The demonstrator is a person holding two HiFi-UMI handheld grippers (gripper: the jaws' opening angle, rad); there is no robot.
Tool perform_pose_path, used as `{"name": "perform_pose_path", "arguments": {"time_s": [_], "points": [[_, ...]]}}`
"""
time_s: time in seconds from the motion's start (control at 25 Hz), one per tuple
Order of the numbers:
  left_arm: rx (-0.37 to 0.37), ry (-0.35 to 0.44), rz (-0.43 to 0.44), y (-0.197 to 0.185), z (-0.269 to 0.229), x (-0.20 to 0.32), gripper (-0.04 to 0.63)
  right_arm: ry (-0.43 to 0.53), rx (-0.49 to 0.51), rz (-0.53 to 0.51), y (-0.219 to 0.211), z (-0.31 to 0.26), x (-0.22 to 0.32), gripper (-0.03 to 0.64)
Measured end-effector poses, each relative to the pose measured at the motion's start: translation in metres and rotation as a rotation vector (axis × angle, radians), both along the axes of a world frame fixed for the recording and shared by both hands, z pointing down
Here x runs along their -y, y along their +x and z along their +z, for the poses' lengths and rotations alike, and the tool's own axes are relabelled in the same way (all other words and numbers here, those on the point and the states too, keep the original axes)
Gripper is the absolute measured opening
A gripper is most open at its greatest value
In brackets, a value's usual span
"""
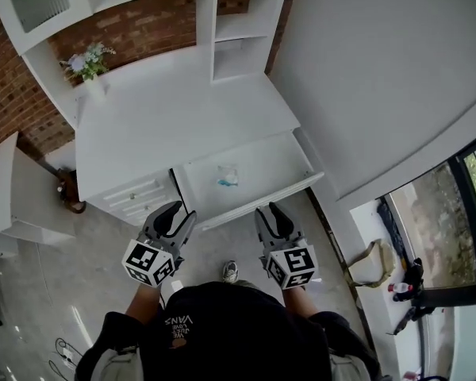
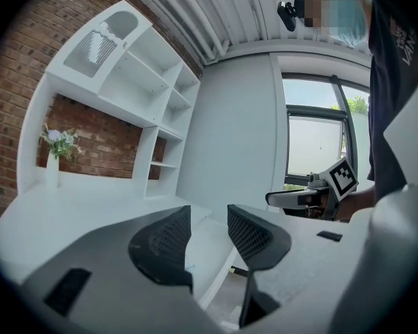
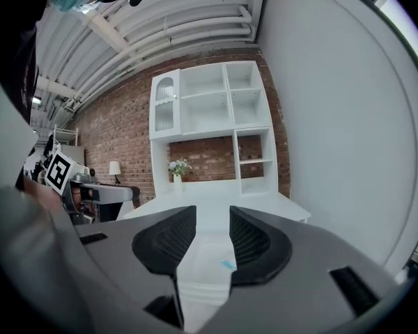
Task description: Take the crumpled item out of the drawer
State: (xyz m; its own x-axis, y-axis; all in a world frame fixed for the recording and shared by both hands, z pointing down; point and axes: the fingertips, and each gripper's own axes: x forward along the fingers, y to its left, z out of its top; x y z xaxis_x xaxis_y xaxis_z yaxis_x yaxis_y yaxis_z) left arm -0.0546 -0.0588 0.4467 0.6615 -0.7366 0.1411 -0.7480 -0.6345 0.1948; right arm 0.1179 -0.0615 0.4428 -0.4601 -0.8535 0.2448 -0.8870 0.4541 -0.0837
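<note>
Open drawer [image 1: 258, 202] sticks out of the front of the white desk [image 1: 182, 121], right side. The crumpled item [image 1: 227, 176] lies on the drawer floor near the middle, white with a teal-blue patch, touching nothing else, clear of the drawer walls. Also shows in the right gripper view as a small blue speck [image 3: 227, 264] low down, beyond the jaws, not between them.

Left gripper [image 1: 182, 213] is held in front of the desk by the drawer's left front corner, above floor level and not in the drawer. Its jaws stand wide apart with nothing between them [image 2: 209, 218], and no pad touches anything.

Right gripper [image 1: 268, 210] is just off the drawer's front edge, right of centre, well short of the crumpled item. Its jaws are parted with a clear gap and are empty [image 3: 212, 218].

Both grippers sit side by side, apart from each other, pointing toward the desk.

Desk top is bare except for a vase with flowers [image 1: 91, 63] at the back left corner. White hutch shelves [image 1: 239, 30] stand at the back, with a brick wall [image 1: 143, 26] behind. Closed small drawers [image 1: 135, 197] sit left of the open one. One shoe [image 1: 231, 271] is visible on the floor between the grippers
</note>
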Motion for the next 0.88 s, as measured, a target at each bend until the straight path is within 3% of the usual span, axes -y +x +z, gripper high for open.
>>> {"name": "perform_pose_path", "arguments": {"time_s": [0.32, 0.56, 0.88], "points": [[0.019, -0.038, -0.098, 0.024, 0.024, 0.006, 0.146, -0.031, -0.055, -0.132, 0.014, 0.033, 0.039, 0.137], [0.017, -0.072, -0.137, 0.016, 0.038, 0.017, 0.146, -0.071, -0.121, -0.194, 0.0, 0.064, 0.066, 0.15], [0.015, -0.099, -0.1, -0.009, 0.051, 0.059, 0.146, -0.123, -0.267, -0.253, -0.033, 0.112, 0.115, 0.153]]}}
